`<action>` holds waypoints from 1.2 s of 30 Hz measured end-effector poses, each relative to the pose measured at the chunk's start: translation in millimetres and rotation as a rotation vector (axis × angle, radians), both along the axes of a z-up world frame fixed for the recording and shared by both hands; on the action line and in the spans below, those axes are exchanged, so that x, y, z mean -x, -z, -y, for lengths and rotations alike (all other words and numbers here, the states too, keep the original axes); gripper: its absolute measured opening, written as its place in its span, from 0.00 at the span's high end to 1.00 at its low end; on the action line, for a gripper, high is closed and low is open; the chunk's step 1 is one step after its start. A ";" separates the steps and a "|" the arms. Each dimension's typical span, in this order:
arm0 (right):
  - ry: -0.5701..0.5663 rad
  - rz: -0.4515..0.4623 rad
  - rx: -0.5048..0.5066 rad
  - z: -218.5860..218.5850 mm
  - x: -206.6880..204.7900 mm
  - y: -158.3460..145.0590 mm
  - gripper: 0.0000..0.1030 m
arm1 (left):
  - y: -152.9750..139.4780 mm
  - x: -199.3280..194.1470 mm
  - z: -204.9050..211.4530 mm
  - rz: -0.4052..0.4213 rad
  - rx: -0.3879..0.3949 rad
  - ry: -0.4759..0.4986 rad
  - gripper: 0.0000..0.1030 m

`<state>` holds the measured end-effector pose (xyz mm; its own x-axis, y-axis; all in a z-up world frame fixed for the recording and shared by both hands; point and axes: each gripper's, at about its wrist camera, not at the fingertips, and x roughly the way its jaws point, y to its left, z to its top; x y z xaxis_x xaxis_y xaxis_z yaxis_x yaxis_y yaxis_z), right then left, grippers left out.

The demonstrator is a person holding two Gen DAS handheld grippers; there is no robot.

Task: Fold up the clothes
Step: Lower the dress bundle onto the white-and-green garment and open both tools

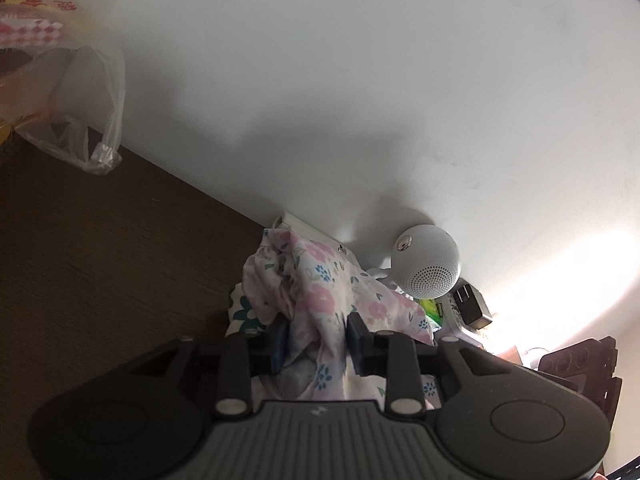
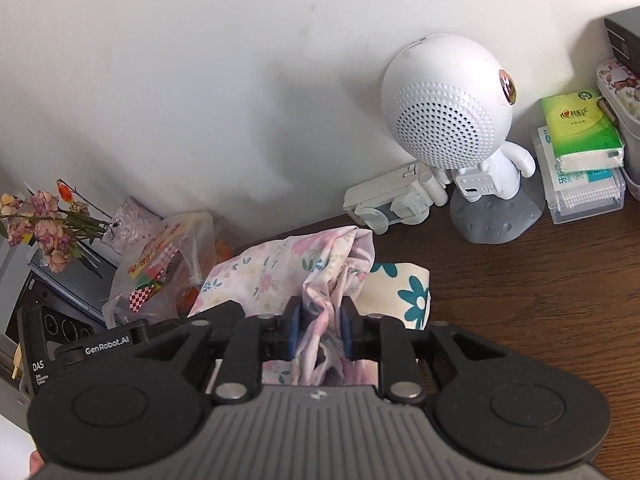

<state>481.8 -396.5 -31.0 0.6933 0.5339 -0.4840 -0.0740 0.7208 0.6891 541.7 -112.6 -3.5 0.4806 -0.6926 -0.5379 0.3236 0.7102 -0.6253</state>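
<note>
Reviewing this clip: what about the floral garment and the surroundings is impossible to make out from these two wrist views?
- Floral garment: its type, full shape and fold progress; both views show only bunched cloth, the rest hidden behind each tool body.
- Left tool and right tool: pad contact is buried in folds.
- Teal-flower cloth: mostly covered by the garment.
- Plastic bag in the left view: blurred and cut by the edge, contents unreadable.

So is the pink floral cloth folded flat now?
No. The pink floral cloth hangs bunched, pinched by left gripper and right gripper.

"GenRobot.AI" on the left hand-held gripper [image 2: 108, 340], "DAS" on its black side, Chinese print on green tissue pack [image 2: 580, 128]
</note>
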 end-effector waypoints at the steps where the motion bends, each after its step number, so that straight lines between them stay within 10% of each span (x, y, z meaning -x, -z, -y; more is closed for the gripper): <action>1: 0.001 0.010 0.003 0.7 2.5 -1.8 0.65 | -1.9 1.6 -2.7 0.010 0.002 -0.004 0.53; 8: 0.102 0.171 0.179 -4.9 29.2 -33.3 0.50 | -34.4 27.4 -16.0 0.219 -0.032 -0.091 0.40; 10: 0.136 0.234 0.261 -16.5 35.4 -41.0 0.57 | -40.2 36.1 -10.2 0.274 -0.059 -0.098 0.43; 14: 0.130 0.339 0.397 -49.3 38.5 -43.8 0.79 | -36.9 48.3 12.9 0.329 -0.159 -0.060 0.86; 29: 0.125 0.330 0.551 -81.0 34.0 -0.3 0.84 | -7.8 59.2 4.6 0.331 -0.175 -0.132 0.88; 31: 0.130 0.348 0.538 -81.0 40.1 -5.4 0.80 | -12.3 68.3 3.1 0.360 -0.191 -0.144 0.77; 33: 0.132 0.378 0.533 -81.6 50.0 -13.3 0.68 | -16.8 77.3 1.6 0.389 -0.206 -0.155 0.38; 36: 0.127 0.427 0.553 -86.1 69.6 -23.8 0.50 | -23.7 91.0 -0.8 0.433 -0.229 -0.172 0.12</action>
